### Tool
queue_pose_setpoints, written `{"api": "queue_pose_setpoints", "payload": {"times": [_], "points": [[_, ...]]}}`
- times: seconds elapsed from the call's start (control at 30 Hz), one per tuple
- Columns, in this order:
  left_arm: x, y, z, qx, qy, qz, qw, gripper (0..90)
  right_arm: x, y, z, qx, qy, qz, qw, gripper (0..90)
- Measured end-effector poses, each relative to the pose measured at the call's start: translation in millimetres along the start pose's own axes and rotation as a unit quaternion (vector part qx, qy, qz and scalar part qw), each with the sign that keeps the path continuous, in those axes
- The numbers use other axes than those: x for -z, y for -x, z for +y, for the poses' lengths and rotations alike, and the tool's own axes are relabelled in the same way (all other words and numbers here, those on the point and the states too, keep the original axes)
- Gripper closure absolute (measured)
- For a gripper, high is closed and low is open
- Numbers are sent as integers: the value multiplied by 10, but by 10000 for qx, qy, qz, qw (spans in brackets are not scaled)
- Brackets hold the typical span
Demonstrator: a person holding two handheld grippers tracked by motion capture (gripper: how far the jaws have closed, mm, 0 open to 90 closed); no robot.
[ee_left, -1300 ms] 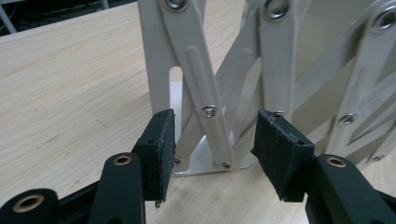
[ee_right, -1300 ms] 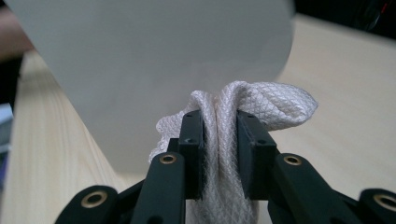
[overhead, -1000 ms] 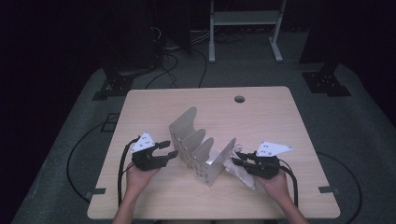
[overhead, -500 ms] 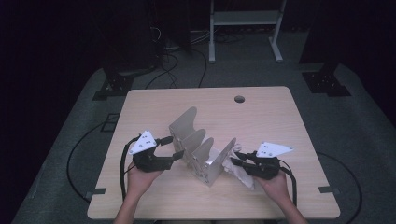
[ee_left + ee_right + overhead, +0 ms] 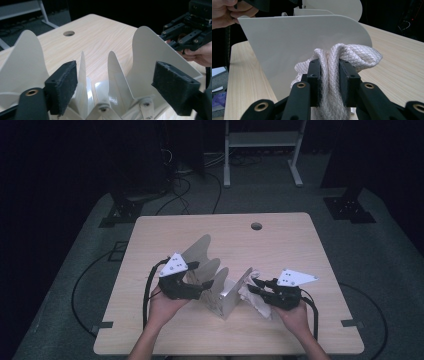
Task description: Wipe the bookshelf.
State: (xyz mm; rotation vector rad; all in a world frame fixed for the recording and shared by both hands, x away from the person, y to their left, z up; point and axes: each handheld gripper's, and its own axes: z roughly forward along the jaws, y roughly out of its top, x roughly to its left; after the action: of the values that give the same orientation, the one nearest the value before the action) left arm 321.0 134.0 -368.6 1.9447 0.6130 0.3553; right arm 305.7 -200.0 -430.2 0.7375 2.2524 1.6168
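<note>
White waffle-weave cloth sits pinched in the right gripper beside the cream metal divider rack; the left gripper, jaws just widened, hovers empty over the rack.

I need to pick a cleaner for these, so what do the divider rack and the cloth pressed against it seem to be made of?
The rack looks like thin sheet metal with glossy cream paint: its dividers are flat, hard-edged and reflective, fixed with rivets or screws at the base. The cloth, held in the right gripper, looks like soft white woven fabric, matte, with a diamond waffle texture, probably cotton or microfibre.
</note>
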Motion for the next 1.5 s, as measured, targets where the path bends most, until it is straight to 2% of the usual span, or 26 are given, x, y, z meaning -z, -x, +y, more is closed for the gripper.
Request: {"api": "queue_pose_setpoints", "payload": {"times": [0.07,0.1,0.2,0.27,0.37,0.43,0.53,0.6,0.63,0.67,0.73,0.8,0.83,0.87,0.9,0.93,1.0,1.1,1.23,1.27,1.3,1.33,1.37,1.4,1.47,1.5], "points": [[-53,-14,-13,-23,-129,112,9999,159,-47,35,-74,-73,-152,-27,9999,718],[-86,-35,-44,40,-212,112,9997,160,-86,65,-129,-111,-386,-69,9992,718],[-86,-28,-66,-18,-168,174,9997,195,-88,79,-132,-154,-424,-88,9989,718],[-77,-33,-69,0,-159,134,9998,211,-25,18,-36,-16,-98,-49,9999,717],[-85,-28,-75,-3,-150,121,9998,225,-4,-13,1,68,36,-48,10000,717],[-100,-9,-76,-3,-150,111,9998,233,-49,16,-73,-8,-89,-29,10000,717],[-107,4,-74,-6,-148,152,9998,234,-128,50,-173,-102,-483,-113,9987,717],[-105,9,-76,-13,-148,169,9997,238,-114,36,-157,-110,-418,-103,9990,717],[-106,11,-79,-10,-137,184,9997,241,-57,-15,-75,13,-136,-89,9999,717],[-106,11,-79,-10,-137,184,9997,249,-39,-34,-41,77,-47,-76,9999,717],[-108,10,-80,-16,-140,209,9997,256,-36,-45,-29,104,-33,-82,9999,716],[-114,10,-85,-15,-135,211,9997,257,-70,-34,-80,64,-135,-80,9999,716],[-119,15,-88,-7,-122,217,9997,256,-138,6,-172,-21,-446,-130,9989,715],[-121,17,-91,-11,-112,225,9997,256,-138,6,-172,-21,-446,-130,9989,715],[-122,16,-93,-10,-109,223,9997,257,-173,36,-226,-189,-645,-121,9977,715],[-123,16,-95,-4,-107,222,9997,257,-173,36,-226,-189,-645,-121,9977,715],[-126,18,-99,-15,-106,230,9997,257,-186,-50,-205,-53,-585,98,9982,715],[-119,15,-102,-5,-110,202,9997,256,-238,-115,-208,155,-742,64,9971,713],[-111,16,-109,21,-79,195,9998,257,-262,-20,-277,25,-983,-155,9950,712],[-111,16,-109,21,-79,195,9998,256,-262,-20,-277,25,-983,-155,9950,712],[-116,18,-108,29,-74,198,9998,256,-294,-4,-327,-80,-1146,17,9934,712],[-116,18,-108,29,-74,198,9998,255,-294,-4,-327,-80,-1146,17,9934,712],[-117,18,-107,26,-76,197,9998,254,-343,-52,-356,-8,-1363,62,9906,709],[-117,19,-106,28,-82,198,9998,254,-343,-52,-356,-8,-1363,62,9906,709],[-115,18,-106,27,-80,193,9998,251,-373,-43,-368,39,-1437,-50,9896,707],[-107,16,-103,8,-75,190,9998,235,-373,17,-377,-131,-1451,-150,9892,707]]}}
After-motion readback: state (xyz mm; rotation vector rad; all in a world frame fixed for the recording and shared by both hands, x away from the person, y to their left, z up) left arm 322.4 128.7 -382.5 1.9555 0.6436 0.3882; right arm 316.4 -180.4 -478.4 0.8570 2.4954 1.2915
